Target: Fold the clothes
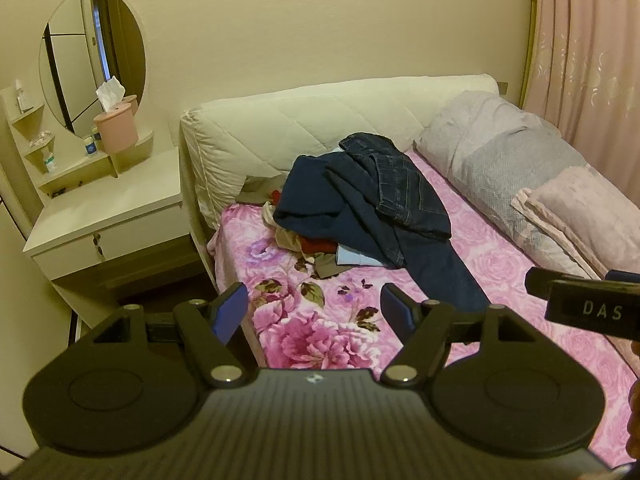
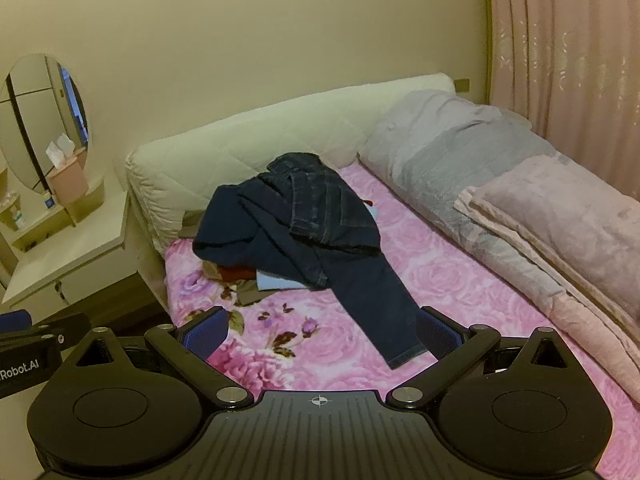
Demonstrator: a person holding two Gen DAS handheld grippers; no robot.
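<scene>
A heap of clothes lies on the pink floral bed sheet [image 1: 320, 320] near the headboard. Dark blue jeans [image 1: 400, 188] lie crumpled on top, with navy trousers [image 1: 440, 272] trailing one leg toward me. Red, beige and light blue garments [image 1: 320, 246] peek out underneath. The heap also shows in the right wrist view, with the jeans [image 2: 320, 200] on top and the navy trouser leg [image 2: 384, 312] reaching toward my right gripper. My left gripper [image 1: 314, 308] is open and empty, short of the heap. My right gripper [image 2: 322, 334] is open and empty over the sheet [image 2: 480, 280].
A cream padded headboard [image 1: 320, 120] stands behind the heap. Folded grey and pink blankets [image 1: 540, 184] lie along the bed's right side by a pink curtain [image 1: 580, 60]. A white vanity table [image 1: 100, 208] with an oval mirror and pink tissue holder [image 1: 116, 126] stands left.
</scene>
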